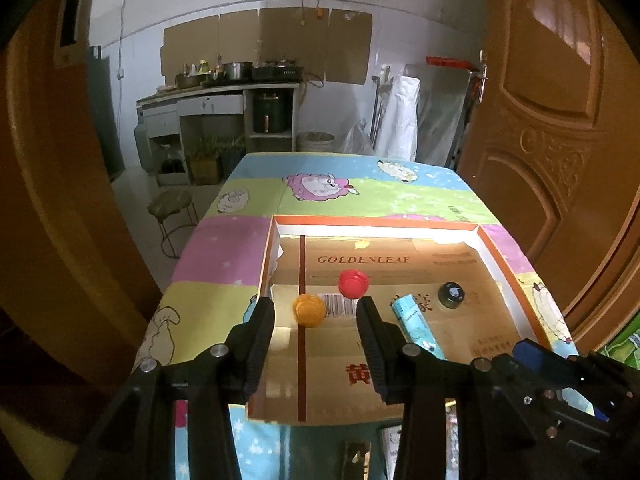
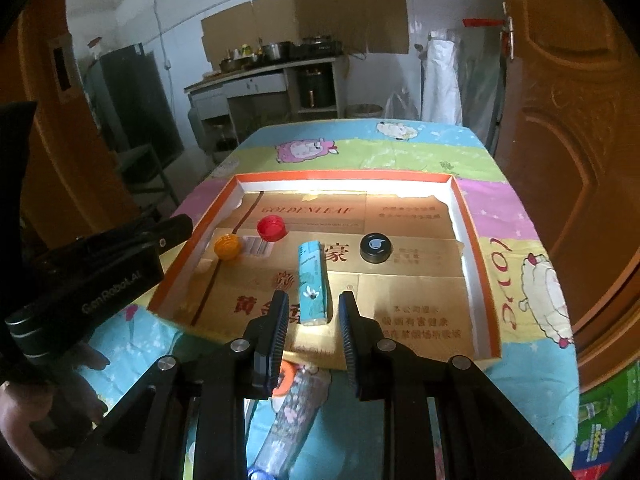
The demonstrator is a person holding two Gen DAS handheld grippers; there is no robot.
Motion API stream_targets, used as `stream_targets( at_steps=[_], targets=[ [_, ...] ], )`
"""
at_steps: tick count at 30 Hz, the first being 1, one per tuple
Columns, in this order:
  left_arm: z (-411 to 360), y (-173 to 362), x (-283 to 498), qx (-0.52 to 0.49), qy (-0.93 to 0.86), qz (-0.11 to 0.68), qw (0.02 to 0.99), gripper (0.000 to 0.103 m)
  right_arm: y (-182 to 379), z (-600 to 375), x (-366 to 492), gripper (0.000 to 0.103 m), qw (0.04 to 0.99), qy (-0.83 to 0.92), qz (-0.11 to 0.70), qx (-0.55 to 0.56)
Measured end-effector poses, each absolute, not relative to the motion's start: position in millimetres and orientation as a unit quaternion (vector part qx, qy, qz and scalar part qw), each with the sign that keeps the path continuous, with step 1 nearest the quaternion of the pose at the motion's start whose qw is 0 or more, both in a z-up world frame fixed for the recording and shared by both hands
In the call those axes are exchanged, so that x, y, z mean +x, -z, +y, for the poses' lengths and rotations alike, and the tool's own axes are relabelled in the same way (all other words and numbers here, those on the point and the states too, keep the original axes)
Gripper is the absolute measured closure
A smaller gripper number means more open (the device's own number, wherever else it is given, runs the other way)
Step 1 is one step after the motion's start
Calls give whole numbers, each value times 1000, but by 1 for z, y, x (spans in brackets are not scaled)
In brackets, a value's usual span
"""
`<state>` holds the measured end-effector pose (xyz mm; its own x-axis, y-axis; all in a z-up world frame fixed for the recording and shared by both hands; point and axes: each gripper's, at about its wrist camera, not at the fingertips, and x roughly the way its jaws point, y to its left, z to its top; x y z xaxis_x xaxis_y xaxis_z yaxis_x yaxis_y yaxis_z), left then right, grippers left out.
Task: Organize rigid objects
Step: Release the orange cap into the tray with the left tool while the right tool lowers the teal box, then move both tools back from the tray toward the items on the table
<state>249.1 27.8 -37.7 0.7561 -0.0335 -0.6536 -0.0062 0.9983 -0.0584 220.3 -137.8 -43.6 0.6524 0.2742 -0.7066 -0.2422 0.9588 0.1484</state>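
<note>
A shallow orange-rimmed cardboard tray [image 1: 384, 222] [image 2: 476, 264] lies on the table. In it are an orange bottle cap [image 1: 309, 310] [image 2: 227, 246], a red cap [image 1: 353, 283] [image 2: 272, 228], a teal rectangular box [image 1: 416, 327] [image 2: 314, 282] and a black round cap [image 1: 451, 294] [image 2: 375, 247]. My left gripper [image 1: 316, 312] is open and empty, hovering just short of the orange and red caps. My right gripper [image 2: 313, 304] is open, its fingers on either side of the near end of the teal box without touching it.
A floral tube with an orange end [image 2: 294, 412] lies on the table in front of the tray, under my right gripper. The table has a colourful sheep-print cloth [image 1: 320, 188]. Wooden doors [image 1: 560, 120] stand at the right. A stool [image 1: 170, 204] is left of the table.
</note>
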Motion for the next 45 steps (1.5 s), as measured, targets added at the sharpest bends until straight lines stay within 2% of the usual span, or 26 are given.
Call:
stream_targets(
  at_steps=[22,45],
  targets=[
    [35,19,189,-38,23,334,942,60,22,-150,158,77,919,-130,373,27],
    [21,90,171,-35,82,412,907,60,66,-136,148,77,896,-130,423,34]
  ],
)
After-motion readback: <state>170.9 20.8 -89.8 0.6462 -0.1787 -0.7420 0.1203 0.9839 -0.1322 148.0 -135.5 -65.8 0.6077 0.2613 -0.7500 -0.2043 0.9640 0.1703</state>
